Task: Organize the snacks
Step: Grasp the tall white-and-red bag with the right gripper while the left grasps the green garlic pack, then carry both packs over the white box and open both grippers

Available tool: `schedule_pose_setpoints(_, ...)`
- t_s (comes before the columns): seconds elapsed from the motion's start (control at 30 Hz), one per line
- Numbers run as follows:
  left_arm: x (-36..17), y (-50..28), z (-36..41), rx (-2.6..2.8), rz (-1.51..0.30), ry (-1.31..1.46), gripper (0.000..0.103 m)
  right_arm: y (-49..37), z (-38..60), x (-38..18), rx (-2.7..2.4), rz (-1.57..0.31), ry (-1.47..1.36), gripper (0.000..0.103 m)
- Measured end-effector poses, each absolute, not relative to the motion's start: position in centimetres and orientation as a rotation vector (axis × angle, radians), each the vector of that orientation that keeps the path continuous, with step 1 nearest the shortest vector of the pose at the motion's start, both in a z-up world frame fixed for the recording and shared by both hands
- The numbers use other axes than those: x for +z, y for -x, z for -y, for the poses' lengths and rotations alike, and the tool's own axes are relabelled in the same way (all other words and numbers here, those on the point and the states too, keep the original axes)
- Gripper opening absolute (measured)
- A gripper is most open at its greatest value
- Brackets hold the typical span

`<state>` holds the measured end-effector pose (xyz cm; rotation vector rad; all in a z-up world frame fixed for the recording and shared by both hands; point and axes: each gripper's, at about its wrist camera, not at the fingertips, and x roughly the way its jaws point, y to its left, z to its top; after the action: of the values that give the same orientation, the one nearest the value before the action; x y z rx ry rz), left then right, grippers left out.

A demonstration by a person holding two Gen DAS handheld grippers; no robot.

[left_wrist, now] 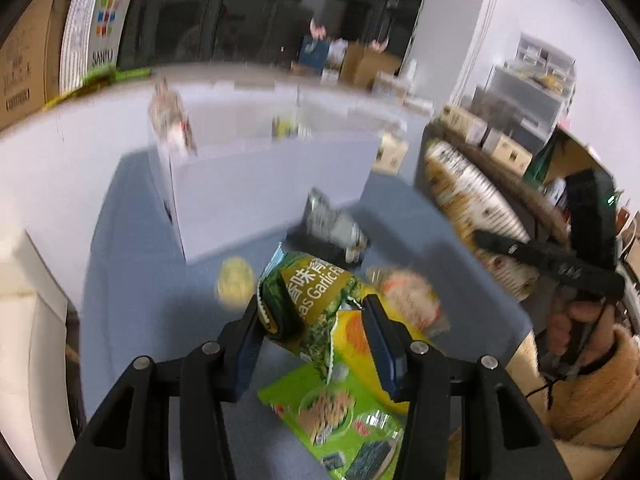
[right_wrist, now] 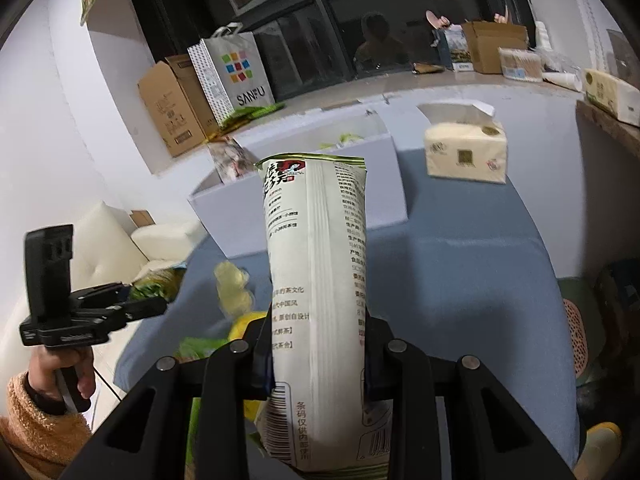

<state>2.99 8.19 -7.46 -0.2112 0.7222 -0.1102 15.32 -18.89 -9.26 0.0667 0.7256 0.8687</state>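
Observation:
My left gripper [left_wrist: 316, 312] is shut on a green garlic-peas snack bag [left_wrist: 316, 292], held above the blue table [left_wrist: 152, 312]. Below it lie a bright green snack pack [left_wrist: 332, 412], a yellow pack [left_wrist: 356, 336], an orange-white bag [left_wrist: 408, 300] and a dark packet [left_wrist: 332, 224]. A white open box [left_wrist: 256, 184] stands behind with snacks inside. My right gripper [right_wrist: 318, 344] is shut on a tall white snack bag [right_wrist: 316, 280], upright, in front of the white box [right_wrist: 304, 200]. The left gripper also shows in the right wrist view [right_wrist: 140, 300].
A tissue pack [right_wrist: 464, 152] sits on the table at the right of the box. A small yellow wrapped snack [right_wrist: 232, 284] lies near the box. Cardboard boxes [right_wrist: 172, 104] and a SANFU paper bag [right_wrist: 232, 72] stand by the window. A shelf of goods [left_wrist: 472, 184] is at the right.

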Motion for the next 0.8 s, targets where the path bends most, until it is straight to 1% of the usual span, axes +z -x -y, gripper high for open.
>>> schedule_pose_setpoints(0.17, -3.0, -6.6, -10.1, -0.087, -0.617, 0.203, 0.053, -18.2, 15.7, -5.7, 0.875, -0.666, -0.061, 0.033)
schedule_pose_setpoints(0.27, -0.9, -9.8, -11.2, -0.067, -0.591, 0.183, 0.053, -20.8, 13.5, -3.5, 0.884, -0.63, -0.056, 0.033)
schedule_pose_setpoints(0.37, 0.7, -13.8, -12.7, -0.049, -0.577, 0.179, 0.053, -25.1, 10.7, -1.7, 0.86, -0.667, -0.084, 0.033)
schedule_pose_setpoints(0.53, 0.9, -19.1, -14.0, -0.026, -0.601, 0.163, 0.053, -29.8, 6.1, -0.7, 0.854, -0.697, -0.021, 0.033)
schedule_pose_setpoints(0.63, 0.2, -21.1, -14.4, -0.003, -0.632, 0.138, 0.053, -31.9, 3.8, -1.1, 0.856, -0.735, -0.008, 0.033)
schedule_pose_setpoints(0.7, -0.3, -21.6, -14.9, 0.014, -0.64, 0.144, 0.055, -32.9, 2.6, -1.4, 0.866, -0.754, -0.003, 0.033)
schedule_pose_setpoints(0.73, -0.5, -21.7, -15.2, 0.021, -0.646, 0.151, 0.061, -33.3, 1.9, -1.6, 0.878, -0.766, -0.004, 0.036)
schedule_pose_setpoints(0.77, -0.8, -21.8, -15.4, 0.033, -0.652, 0.156, 0.082, -33.6, 1.5, -1.8, 0.887, -0.777, -0.006, 0.038)
schedule_pose_setpoints(0.8, -1.1, -21.9, -15.7, 0.049, -0.667, 0.157, 0.097, -33.9, 1.0, -2.0, 0.904, -0.8, -0.02, 0.062)
